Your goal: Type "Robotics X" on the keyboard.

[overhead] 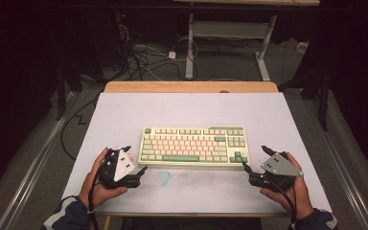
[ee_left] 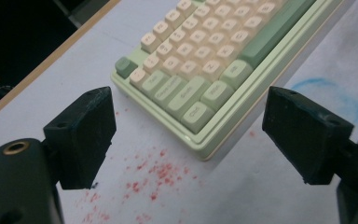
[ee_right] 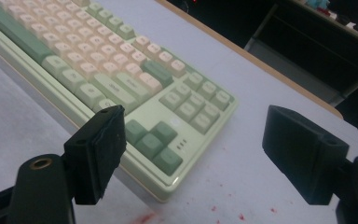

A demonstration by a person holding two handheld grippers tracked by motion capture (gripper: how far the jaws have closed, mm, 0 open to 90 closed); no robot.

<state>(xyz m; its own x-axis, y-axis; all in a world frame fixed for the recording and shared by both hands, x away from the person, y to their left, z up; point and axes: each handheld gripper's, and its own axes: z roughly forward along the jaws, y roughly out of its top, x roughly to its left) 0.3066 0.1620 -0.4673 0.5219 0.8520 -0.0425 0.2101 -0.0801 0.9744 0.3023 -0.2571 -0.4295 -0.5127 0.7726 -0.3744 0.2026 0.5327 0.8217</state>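
A pale green keyboard (overhead: 194,145) with cream and green keys lies flat in the middle of the white table top (overhead: 187,108). My left gripper (overhead: 135,159) rests by its near left corner, open and holding nothing. In the left gripper view the two black jaws of my left gripper (ee_left: 189,100) stand wide apart, framing the keyboard's corner (ee_left: 200,60) without touching it. My right gripper (overhead: 254,156) sits by the near right corner, open too. In the right gripper view the jaws of my right gripper (ee_right: 196,116) straddle the arrow-key corner of the keyboard (ee_right: 98,60), and nothing lies between the pads.
A faint blue ring (overhead: 164,177) is drawn on the table in front of the keyboard, and red specks (ee_left: 163,172) dot the surface near my left gripper. The table's far edge is bare wood (overhead: 191,86). Cables (overhead: 143,60) and a desk frame (overhead: 230,38) stand on the floor beyond.
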